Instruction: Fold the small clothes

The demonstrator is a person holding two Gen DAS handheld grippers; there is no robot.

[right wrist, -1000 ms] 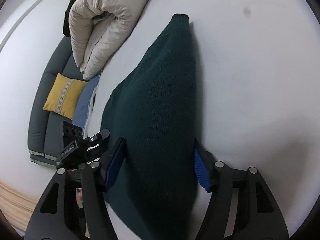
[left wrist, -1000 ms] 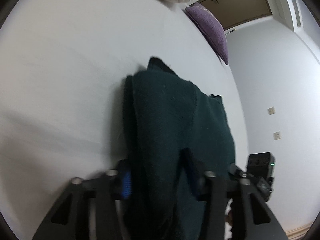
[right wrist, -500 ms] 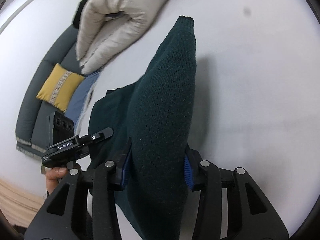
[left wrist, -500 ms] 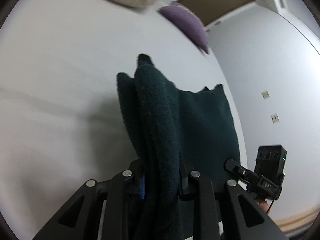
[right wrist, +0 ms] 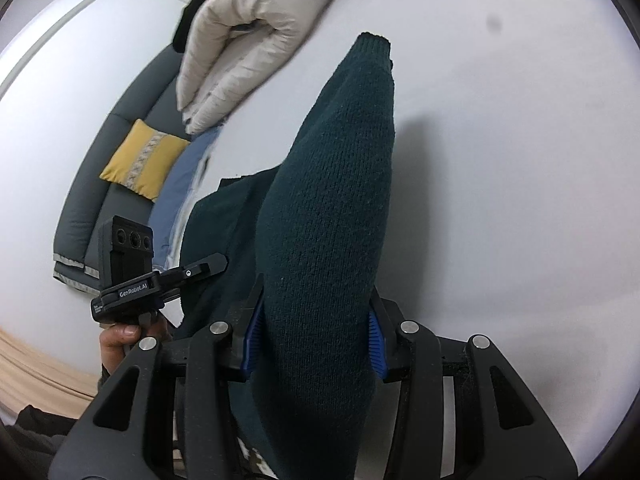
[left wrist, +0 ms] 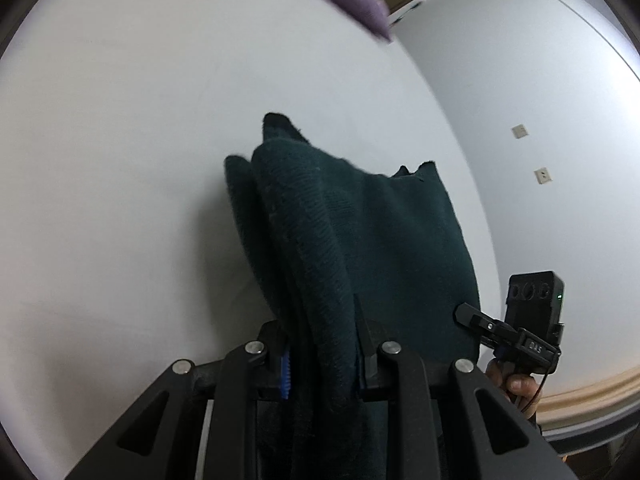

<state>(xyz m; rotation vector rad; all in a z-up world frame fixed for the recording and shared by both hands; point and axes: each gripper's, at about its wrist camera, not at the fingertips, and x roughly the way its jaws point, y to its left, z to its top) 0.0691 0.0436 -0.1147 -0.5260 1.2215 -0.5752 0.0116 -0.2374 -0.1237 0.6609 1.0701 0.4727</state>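
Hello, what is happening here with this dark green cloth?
A person holds a gripper in each hand and is folding a dark green sweater on a white bed. The left gripper and the right gripper each have their jaws shut on a bunched edge of the sweater, with that edge raised off the bed. The rest of the sweater lies on the bed. The fold is not yet laid down.

L tool (left wrist: 322,350) clamps bunched dark green knit (left wrist: 360,240) over white surface (left wrist: 120,160); R tool (left wrist: 520,336) nearby.

Coarse dark-green knit sweater (right wrist: 328,216) on smooth matt white sheet (right wrist: 500,160).
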